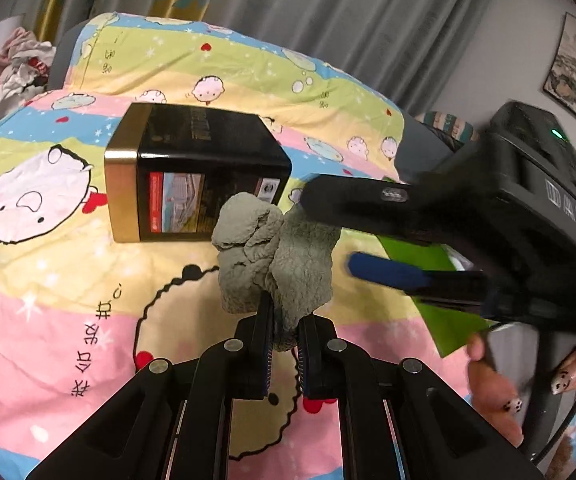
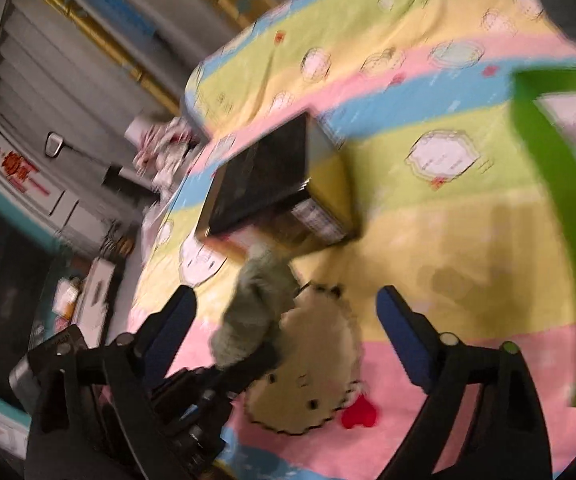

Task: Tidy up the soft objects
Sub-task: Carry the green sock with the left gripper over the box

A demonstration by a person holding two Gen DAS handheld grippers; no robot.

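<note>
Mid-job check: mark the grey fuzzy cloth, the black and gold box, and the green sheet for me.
grey fuzzy cloth (image 1: 284, 264): left wrist view, middle of the bunched fabric.
black and gold box (image 1: 208, 136): left wrist view, black top face.
green sheet (image 1: 443, 320): left wrist view, flat lower part.

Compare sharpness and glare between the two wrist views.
Left wrist view: sharp on the grey fleece cloth and black box, only the right gripper smeared. Right wrist view: motion-blurred throughout; mild glare at its left edge.
</note>
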